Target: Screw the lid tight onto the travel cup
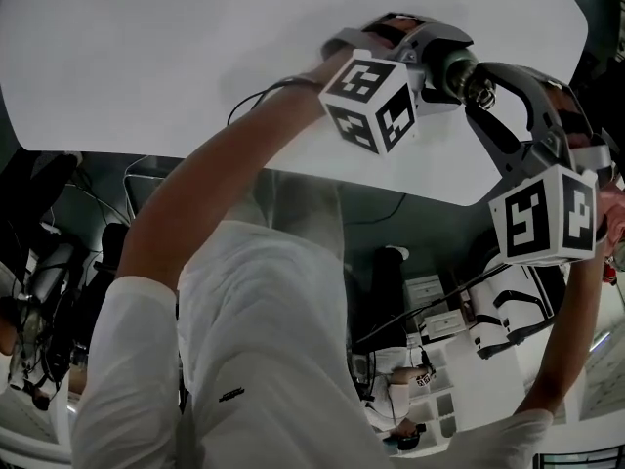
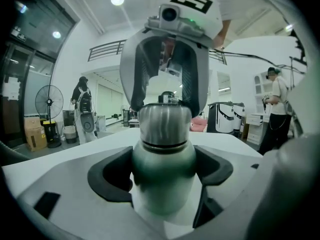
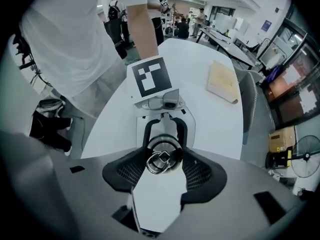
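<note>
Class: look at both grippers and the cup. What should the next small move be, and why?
Probably roll the right gripper to twist the lid tighter. It points down over the lid and appears to grip its two sides. The left gripper clamps the cup by its body, so the cup should stay put while the lid turns.
</note>
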`<action>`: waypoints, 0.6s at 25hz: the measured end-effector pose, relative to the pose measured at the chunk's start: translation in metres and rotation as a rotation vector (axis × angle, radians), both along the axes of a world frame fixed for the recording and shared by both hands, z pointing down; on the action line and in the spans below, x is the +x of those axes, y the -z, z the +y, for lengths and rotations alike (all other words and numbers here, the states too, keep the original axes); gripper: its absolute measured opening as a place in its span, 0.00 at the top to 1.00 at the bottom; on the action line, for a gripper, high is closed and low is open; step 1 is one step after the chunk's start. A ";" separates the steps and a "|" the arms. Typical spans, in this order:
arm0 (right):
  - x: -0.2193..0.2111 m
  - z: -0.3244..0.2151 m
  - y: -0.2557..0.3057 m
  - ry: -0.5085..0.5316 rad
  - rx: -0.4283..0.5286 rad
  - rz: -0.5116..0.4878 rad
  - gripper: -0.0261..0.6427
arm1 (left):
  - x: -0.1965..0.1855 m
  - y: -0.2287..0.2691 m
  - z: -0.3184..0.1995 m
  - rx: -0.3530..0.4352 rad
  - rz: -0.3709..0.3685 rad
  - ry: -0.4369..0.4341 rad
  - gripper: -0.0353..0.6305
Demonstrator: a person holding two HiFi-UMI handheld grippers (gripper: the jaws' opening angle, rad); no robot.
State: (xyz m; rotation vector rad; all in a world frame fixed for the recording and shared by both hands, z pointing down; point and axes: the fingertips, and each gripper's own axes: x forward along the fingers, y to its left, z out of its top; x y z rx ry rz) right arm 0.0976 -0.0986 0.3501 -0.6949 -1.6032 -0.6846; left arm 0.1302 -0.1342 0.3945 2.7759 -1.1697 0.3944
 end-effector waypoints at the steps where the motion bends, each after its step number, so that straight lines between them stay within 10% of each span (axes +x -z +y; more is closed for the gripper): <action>1: 0.001 -0.002 0.001 0.001 -0.006 0.005 0.63 | 0.001 0.001 -0.002 0.001 0.000 0.000 0.39; 15: -0.009 -0.014 -0.002 -0.550 -0.065 -0.074 0.63 | -0.001 -0.004 -0.006 -0.001 -0.001 0.003 0.39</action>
